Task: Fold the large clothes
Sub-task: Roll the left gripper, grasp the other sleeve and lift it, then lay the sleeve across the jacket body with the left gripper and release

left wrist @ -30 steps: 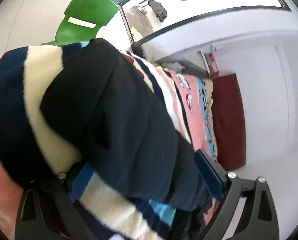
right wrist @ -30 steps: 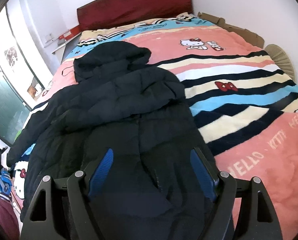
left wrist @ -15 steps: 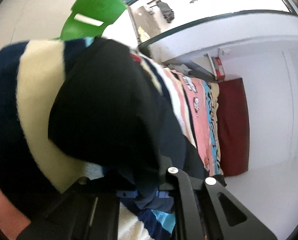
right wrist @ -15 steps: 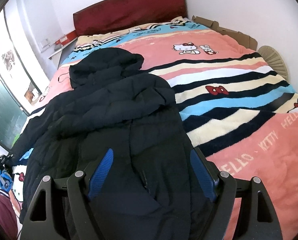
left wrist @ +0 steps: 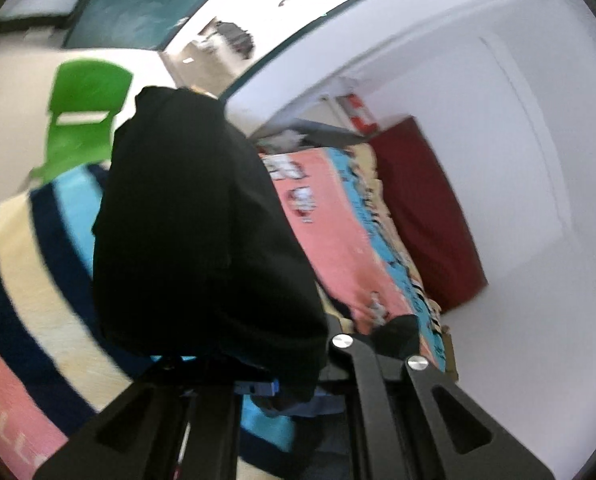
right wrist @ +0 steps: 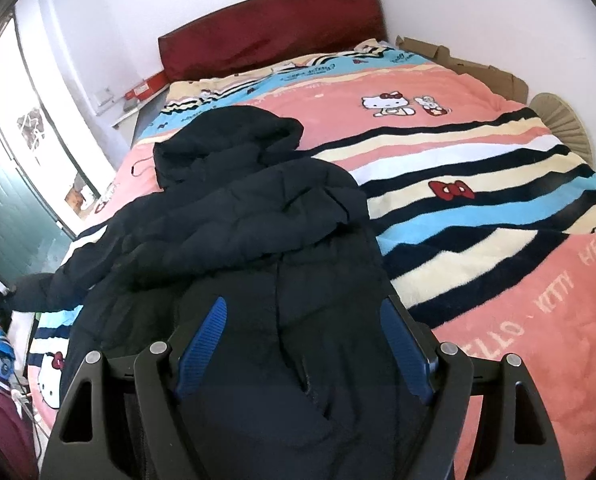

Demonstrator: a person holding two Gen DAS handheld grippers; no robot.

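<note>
A large black hooded padded jacket lies on a bed with a striped Hello Kitty blanket, hood toward the red headboard. My right gripper is open, its blue-padded fingers spread just above the jacket's lower part. In the left wrist view my left gripper is shut on a fold of the black jacket, which hangs lifted above the blanket and hides the fingertips.
A red headboard stands at the far end against white walls. A green plastic chair stands beside the bed. Cardboard and a woven fan lie at the bed's right edge. A green door is on the left.
My left gripper closed on the jacket's edge and lifted it up and over. My right gripper stayed open and drew back slightly over the jacket.
</note>
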